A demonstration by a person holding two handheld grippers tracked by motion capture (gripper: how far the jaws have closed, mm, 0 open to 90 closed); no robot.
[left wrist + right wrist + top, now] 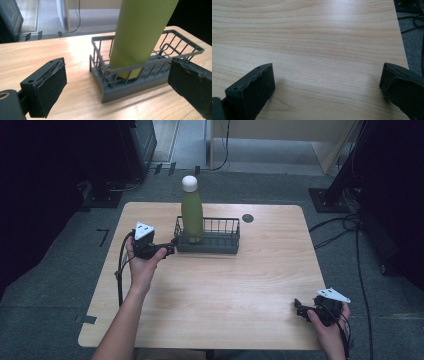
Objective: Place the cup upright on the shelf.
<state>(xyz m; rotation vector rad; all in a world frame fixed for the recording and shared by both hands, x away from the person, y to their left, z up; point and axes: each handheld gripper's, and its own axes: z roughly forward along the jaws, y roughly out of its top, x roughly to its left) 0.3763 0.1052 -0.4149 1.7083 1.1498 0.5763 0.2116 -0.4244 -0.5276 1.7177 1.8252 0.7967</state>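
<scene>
While the green bottle (192,214) with its white cap stands upright in the left end of the dark wire basket (220,242), a little above the middle of the high view, nothing grips it yet. The left tongs (171,249) sit just left of the basket's near left corner, spread apart and empty; in the left gripper view the bottle's green body (140,35) rises between the two black pads (51,87), farther off, with the basket's wire wall (105,58) in front of it. Judging from this, the work is at an approach stage: if the bottle is to be lifted or the basket steadied, that remains undone. The right tongs (302,310) rest at the lower right of the high view, near the table's right edge, also spread apart over bare wood (317,50). The table (225,295) lies open between basket and right tongs, giving wide room. The basket stands well in from the far edge; a small dark disc (247,218) lies just beyond its right end.
</scene>
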